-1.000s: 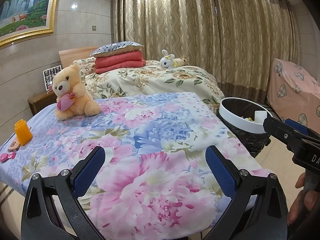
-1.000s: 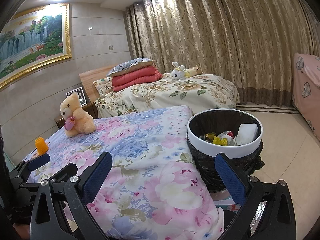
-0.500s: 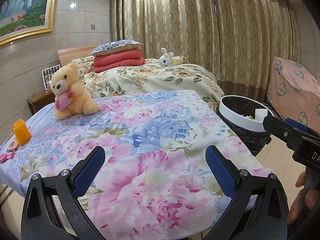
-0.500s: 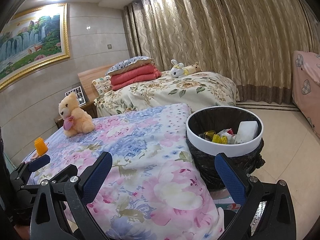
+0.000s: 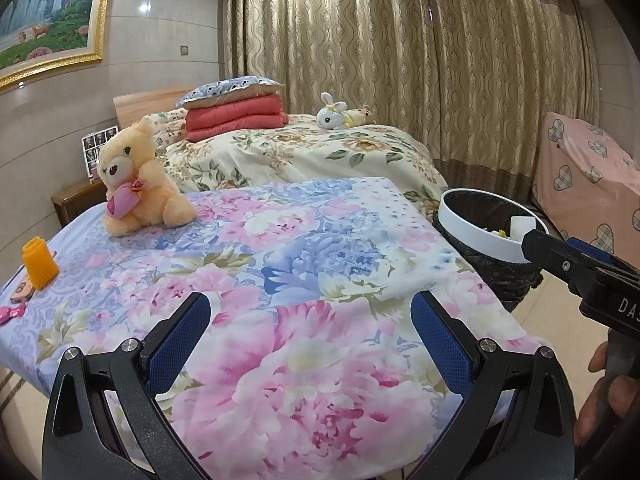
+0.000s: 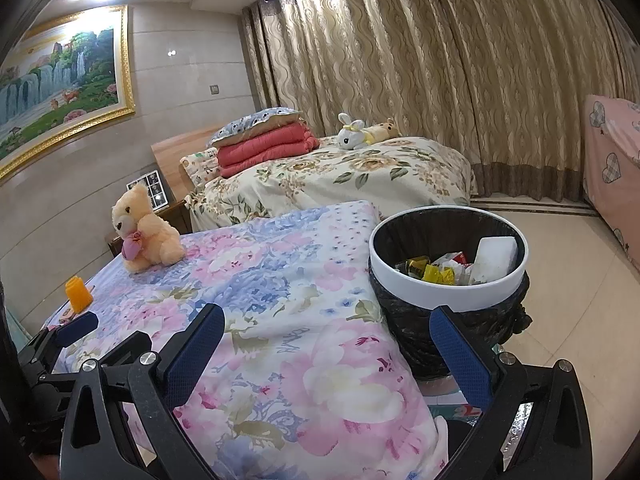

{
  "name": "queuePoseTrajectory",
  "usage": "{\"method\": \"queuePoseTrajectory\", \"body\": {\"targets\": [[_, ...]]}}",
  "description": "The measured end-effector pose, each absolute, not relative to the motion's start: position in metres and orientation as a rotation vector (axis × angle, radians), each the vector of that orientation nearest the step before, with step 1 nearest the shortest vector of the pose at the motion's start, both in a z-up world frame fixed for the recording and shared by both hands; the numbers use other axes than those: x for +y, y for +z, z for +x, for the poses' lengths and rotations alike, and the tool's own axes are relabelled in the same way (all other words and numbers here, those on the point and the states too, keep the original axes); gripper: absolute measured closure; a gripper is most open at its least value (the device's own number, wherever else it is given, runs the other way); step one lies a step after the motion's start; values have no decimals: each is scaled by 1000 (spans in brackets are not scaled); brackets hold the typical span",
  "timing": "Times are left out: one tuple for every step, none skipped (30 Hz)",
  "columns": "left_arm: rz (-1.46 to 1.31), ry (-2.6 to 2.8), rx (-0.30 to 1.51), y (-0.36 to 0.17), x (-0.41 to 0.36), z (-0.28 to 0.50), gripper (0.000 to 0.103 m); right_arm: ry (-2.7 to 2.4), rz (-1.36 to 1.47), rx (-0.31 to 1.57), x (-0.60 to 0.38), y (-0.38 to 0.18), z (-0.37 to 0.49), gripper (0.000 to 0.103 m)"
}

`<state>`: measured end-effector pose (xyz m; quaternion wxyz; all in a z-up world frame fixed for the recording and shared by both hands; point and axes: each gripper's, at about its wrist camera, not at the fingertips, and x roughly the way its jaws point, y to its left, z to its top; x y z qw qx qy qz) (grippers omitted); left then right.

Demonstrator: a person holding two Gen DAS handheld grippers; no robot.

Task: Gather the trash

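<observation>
1. Trash [image 6: 448,266]: crumpled yellow, red and white wrappers plus a white rectangular foam block [image 6: 496,258], lying inside the bin beside the flowered surface; seen only as a sliver over the rim in the left wrist view [image 5: 520,229].
2. Cream floral-quilted bed [image 5: 304,152] at the back, in front of long gold patterned curtains [image 5: 400,60]; carries a folded red blanket [image 5: 236,118] under a spotted pillow, and a white plush rabbit [image 5: 333,117] lying near the far side.
3. Pink-and-blue flowered cloth-covered counter [image 5: 312,264] in the foreground, spread wide under both tools.
4. Round bin with white rim and black liner bag [image 6: 448,296], standing on the tiled floor, just beside the right edge of the counter.
5. Left hand-held gripper [image 5: 310,340]: blue-padded fingers spread wide apart, holding nothing, hovering over the near part of the counter.
6. Right hand-held gripper [image 6: 336,354]: fingers likewise wide apart and empty, one over the counter edge, the other in front of the bin.
7. Peach plush teddy bear [image 5: 136,188] hugging a pink heart, sitting upright at the far left corner of the counter.
8. Small orange ribbed plastic cup [image 5: 39,264], upright near the left edge.
9. Small pink wrapped item [image 5: 10,314], at the left edge, near the cup; too small to identify.
</observation>
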<state>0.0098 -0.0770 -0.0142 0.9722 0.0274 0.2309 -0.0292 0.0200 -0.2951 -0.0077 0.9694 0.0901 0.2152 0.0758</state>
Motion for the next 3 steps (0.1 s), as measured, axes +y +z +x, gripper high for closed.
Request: {"method": "queuePoseTrajectory", "body": {"targets": [[56, -59, 467, -14, -77, 11, 0, 153, 182, 438, -296, -8, 23, 0], [56, -59, 467, -14, -77, 11, 0, 153, 182, 440, -296, -7, 23, 0], [55, -59, 467, -14, -77, 11, 0, 153, 183, 442, -295, -7, 24, 0]]}}
